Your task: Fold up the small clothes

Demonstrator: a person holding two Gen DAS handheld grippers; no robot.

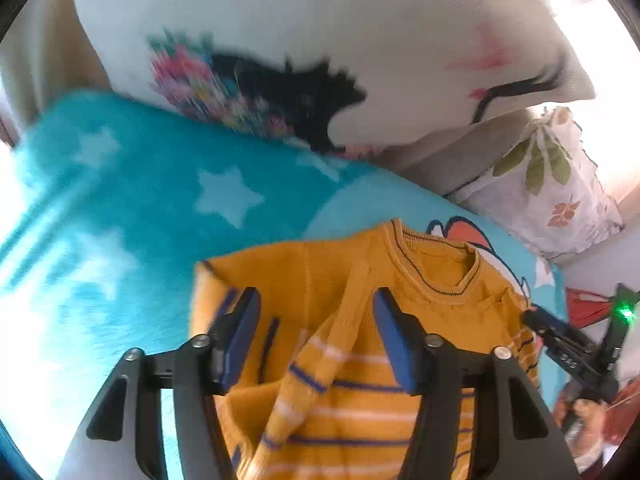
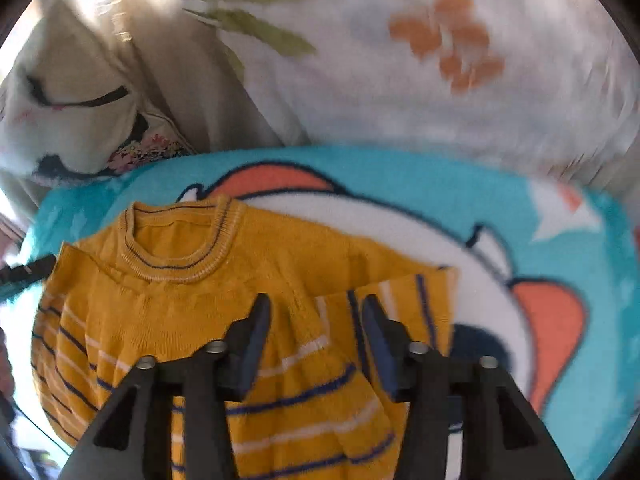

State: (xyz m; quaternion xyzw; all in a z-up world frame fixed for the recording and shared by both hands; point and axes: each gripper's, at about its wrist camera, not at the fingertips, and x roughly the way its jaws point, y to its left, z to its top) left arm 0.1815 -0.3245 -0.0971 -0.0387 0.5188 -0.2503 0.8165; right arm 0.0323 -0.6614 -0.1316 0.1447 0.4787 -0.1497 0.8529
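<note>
A small mustard-yellow knit sweater (image 1: pixel 320 276) with blue and white stripes lies on a turquoise blanket (image 1: pixel 120 200), neck pointing away. Both sleeves are folded inward over its body. My left gripper (image 1: pixel 316 304) hovers open over the sweater's left half, a folded sleeve (image 1: pixel 320 352) lying between its blue-padded fingers, not pinched. My right gripper (image 2: pixel 316 312) is open over the right half of the sweater (image 2: pixel 192 312), above the other folded sleeve (image 2: pixel 400 304). The right gripper also shows at the right edge of the left wrist view (image 1: pixel 560 340).
A white pillow with a lashes and flowers print (image 1: pixel 320 40) lies behind the blanket. A floral leaf-print pillow (image 2: pixel 400 60) sits at the back right. The blanket (image 2: pixel 580 248) carries a large cartoon print to the right of the sweater.
</note>
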